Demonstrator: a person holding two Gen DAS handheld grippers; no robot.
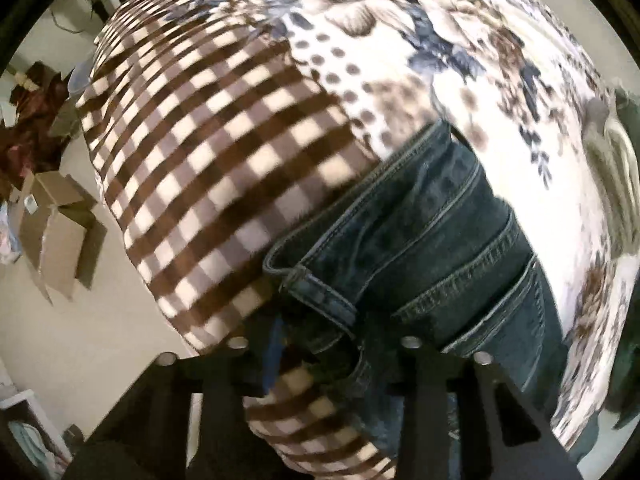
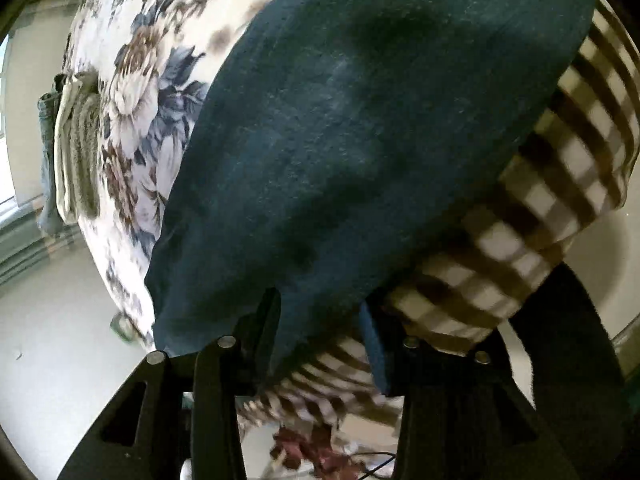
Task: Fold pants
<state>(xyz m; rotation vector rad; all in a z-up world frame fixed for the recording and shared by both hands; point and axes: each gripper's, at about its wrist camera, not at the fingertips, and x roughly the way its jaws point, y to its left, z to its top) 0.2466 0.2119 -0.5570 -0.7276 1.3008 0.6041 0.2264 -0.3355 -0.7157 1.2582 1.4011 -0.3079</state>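
Pants point(image 1: 420, 240), dark blue jeans, lie on the bed point(image 1: 500, 80) over its flowered and brown-checked cover, close to the near edge. From the left side we get the waistband, stitched seams and several denim edges stacked together, so at least one fold looks to be in; whether another fold is needed is hard to say from here. The left tongs point(image 1: 320, 344) hang low at the bed's edge with the waistband corner lying between the fingers, which sit spread and do not seem to be squeezing. The right tongs point(image 2: 316, 320) point up along a broad smooth stretch of denim, its edge dropping between the fingers; I cannot tell whether they are pinching it. A striped bundle point(image 2: 78, 148) rests at the far edge.
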